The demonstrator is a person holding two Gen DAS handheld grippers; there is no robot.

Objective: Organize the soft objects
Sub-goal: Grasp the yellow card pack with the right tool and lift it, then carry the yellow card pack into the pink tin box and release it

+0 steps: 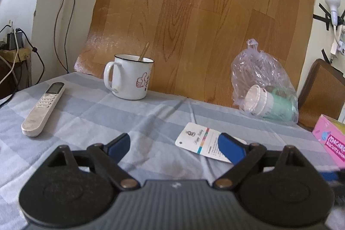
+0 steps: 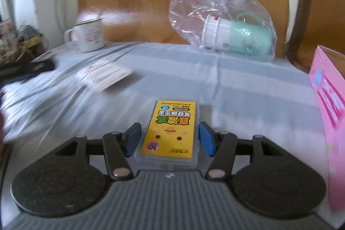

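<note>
Between the right claw (image 2: pixel 169 138) pads, a clear flat plastic case (image 2: pixel 168 133) sits gripped; left claw (image 1: pixel 175 147) open.

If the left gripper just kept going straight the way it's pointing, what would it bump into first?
Probably the tablecloth itself: the open left gripper tilts downward and bare cloth lies between its fingers. The white card sits just right of that line, partly behind one finger. Depth is hard to judge here.
</note>
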